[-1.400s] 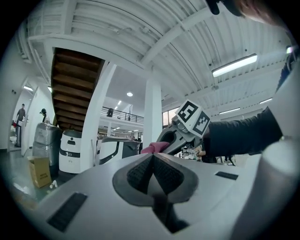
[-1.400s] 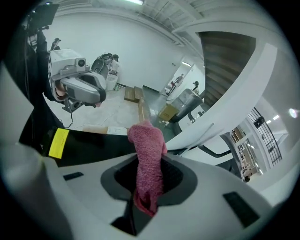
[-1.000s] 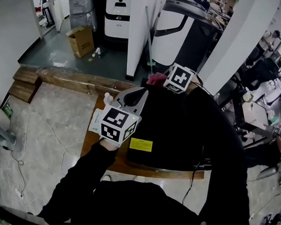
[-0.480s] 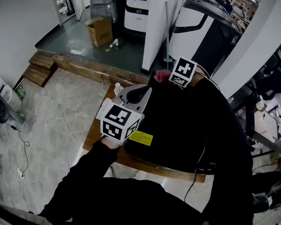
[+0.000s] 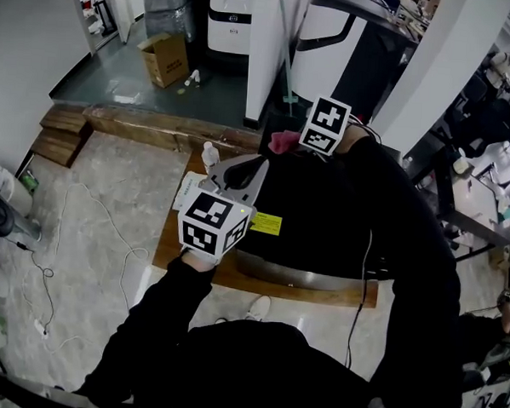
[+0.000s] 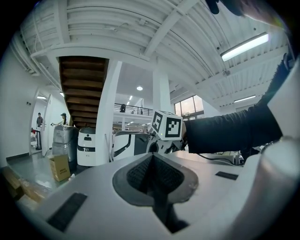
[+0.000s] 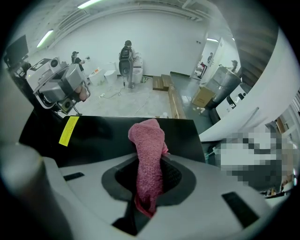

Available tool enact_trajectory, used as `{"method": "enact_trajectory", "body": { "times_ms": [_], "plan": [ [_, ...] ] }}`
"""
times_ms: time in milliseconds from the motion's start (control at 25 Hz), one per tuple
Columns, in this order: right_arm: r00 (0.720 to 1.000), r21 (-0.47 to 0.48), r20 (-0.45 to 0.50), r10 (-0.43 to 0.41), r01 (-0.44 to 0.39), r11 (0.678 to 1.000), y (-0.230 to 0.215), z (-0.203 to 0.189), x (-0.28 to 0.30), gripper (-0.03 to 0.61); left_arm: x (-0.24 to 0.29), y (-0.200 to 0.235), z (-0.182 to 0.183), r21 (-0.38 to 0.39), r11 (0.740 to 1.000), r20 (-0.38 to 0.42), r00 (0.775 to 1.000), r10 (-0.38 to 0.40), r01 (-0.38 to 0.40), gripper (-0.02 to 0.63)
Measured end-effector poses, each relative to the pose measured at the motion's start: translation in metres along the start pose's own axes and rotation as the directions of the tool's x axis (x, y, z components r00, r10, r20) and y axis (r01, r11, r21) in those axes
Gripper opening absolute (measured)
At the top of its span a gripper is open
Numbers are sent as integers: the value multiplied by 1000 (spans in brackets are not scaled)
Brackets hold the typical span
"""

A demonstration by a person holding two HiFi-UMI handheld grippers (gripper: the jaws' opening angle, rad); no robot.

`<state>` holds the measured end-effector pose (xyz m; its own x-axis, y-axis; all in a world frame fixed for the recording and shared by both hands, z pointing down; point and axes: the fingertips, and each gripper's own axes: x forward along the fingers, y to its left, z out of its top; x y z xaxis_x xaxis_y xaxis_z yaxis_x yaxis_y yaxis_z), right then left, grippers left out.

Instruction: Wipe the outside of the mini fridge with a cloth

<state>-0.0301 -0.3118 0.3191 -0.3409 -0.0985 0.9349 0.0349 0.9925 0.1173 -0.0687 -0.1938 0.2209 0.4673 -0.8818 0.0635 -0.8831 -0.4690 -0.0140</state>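
The black mini fridge (image 5: 331,220) stands on a low wooden table (image 5: 259,280), its top facing me, with a yellow sticker (image 5: 267,223) near the left front corner. My right gripper (image 5: 294,146) is at the fridge's far edge, shut on a pink cloth (image 5: 283,141). In the right gripper view the cloth (image 7: 149,150) stands up between the jaws of the right gripper (image 7: 150,164), over the fridge top (image 7: 117,133). My left gripper (image 5: 259,163) hovers over the fridge's left edge, shut and empty. In its own view the left gripper (image 6: 152,161) points at the right gripper's marker cube (image 6: 167,125).
A small plastic bottle (image 5: 210,155) and a white card (image 5: 190,188) lie on the table left of the fridge. A wooden step (image 5: 140,126), a cardboard box (image 5: 166,59) and white machines (image 5: 231,18) stand beyond. Cables (image 5: 83,224) trail on the floor at left.
The head view has shifted a little. My left gripper has drawn back toward me along the fridge's left edge. The right gripper still holds the cloth at the far edge.
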Motion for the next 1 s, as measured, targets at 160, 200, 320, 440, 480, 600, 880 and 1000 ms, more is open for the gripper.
{"method": "enact_trajectory", "body": {
  "times_ms": [160,200,320,440,480,600,880,1000],
  "plan": [
    [1000,8,-18,0,0,1000,39,6,-3,67,-27,-6,-3,-13,1000,3,1000,-15,15,6],
    [1000,7,-19,0,0,1000,51,9,-4,67,-36,-7,-4,-14,1000,4,1000,-19,19,6],
    [1000,1,-22,6,-6,1000,86,14,-8,67,-55,-18,-1,-4,999,10,999,-34,34,6],
    [1000,-3,-29,9,-9,1000,118,14,-13,67,-70,-32,1,1,999,17,998,-53,53,6],
    [999,-3,-31,9,-9,1000,128,14,-14,67,-75,-36,1,1,998,18,998,-60,60,6],
    [999,-2,-35,5,-5,1000,157,16,-15,67,-92,-46,-5,-2,997,21,997,-78,78,6],
    [998,-4,-56,3,-3,1000,210,18,-19,67,-124,-67,-10,-10,994,30,994,-109,110,6],
    [997,2,-75,11,-11,1000,223,16,-22,68,-135,-74,-9,-11,993,35,992,-118,118,6]
  ]
}}
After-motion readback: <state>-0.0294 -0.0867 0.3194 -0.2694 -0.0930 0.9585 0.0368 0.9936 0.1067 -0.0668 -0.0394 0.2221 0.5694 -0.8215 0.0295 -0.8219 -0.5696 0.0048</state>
